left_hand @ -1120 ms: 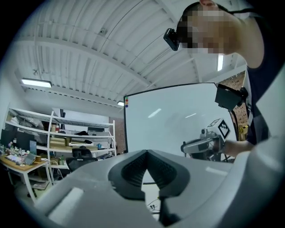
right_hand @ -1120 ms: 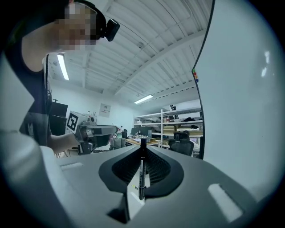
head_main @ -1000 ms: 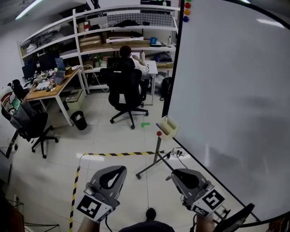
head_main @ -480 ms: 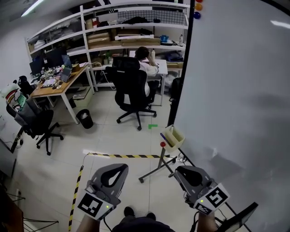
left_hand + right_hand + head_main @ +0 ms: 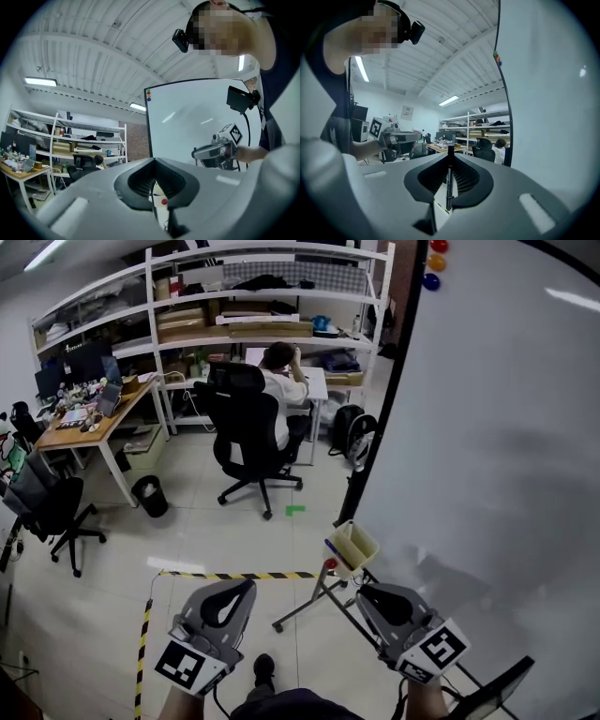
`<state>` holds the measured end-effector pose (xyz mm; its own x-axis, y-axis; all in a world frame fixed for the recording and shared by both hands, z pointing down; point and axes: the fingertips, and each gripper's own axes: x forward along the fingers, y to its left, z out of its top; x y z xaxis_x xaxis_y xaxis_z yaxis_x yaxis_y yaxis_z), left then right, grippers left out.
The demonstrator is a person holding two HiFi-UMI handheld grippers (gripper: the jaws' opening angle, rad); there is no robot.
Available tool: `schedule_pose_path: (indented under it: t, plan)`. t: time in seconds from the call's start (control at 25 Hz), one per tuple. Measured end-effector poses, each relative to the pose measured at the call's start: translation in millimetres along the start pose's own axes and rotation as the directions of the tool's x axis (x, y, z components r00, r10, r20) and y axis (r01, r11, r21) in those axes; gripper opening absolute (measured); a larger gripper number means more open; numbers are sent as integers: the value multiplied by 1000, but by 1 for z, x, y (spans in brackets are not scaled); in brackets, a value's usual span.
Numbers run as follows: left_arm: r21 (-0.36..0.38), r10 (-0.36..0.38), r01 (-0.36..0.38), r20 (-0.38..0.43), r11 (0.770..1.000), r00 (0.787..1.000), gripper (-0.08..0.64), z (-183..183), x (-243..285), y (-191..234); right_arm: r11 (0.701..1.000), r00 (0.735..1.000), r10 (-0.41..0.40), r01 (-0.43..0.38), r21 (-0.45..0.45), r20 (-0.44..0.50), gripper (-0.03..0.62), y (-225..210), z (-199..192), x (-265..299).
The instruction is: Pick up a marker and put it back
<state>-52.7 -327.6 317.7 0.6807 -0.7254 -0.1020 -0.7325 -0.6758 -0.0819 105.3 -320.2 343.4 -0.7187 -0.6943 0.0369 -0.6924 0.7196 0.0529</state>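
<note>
Black marker is standing upright between the jaws of the right tool, which is clamping it beside the whiteboard. Left tool is holding its jaws pressed together with nothing between them. Both are hovering near the beige cup on the whiteboard's stand.
</note>
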Motion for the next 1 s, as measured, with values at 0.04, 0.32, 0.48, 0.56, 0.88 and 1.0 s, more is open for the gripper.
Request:
schedule_pose_path:
  t: [0.04, 0.32, 0.48, 0.56, 0.88, 1.0]
  plan:
    - [-5, -12, 12, 7, 1000, 1000, 3, -1, 6, 9, 1000, 1000, -19, 19, -2, -9, 31, -5, 0, 7]
    - [-49, -111, 113, 36, 992, 993, 3, -13, 61, 72, 985, 984, -175, 175, 0, -27, 31, -56, -3, 54]
    - [-41, -209, 210, 38, 977, 977, 3, -20, 84, 97, 957, 957, -289, 289, 3, -33, 31, -78, -5, 71]
    - [-35, -252, 252, 21, 967, 968, 3, -29, 95, 107, 940, 939, -342, 342, 1, -40, 31, -87, -9, 76]
    - [-129, -339, 337, 10, 933, 941, 3, -52, 137, 112, 883, 875, -467, 469, -21, -128, 31, -121, -46, 87]
    - [-139, -353, 349, -1, 927, 936, 3, -62, 150, 111, 867, 854, -494, 498, -21, -159, 31, -135, -69, 85]
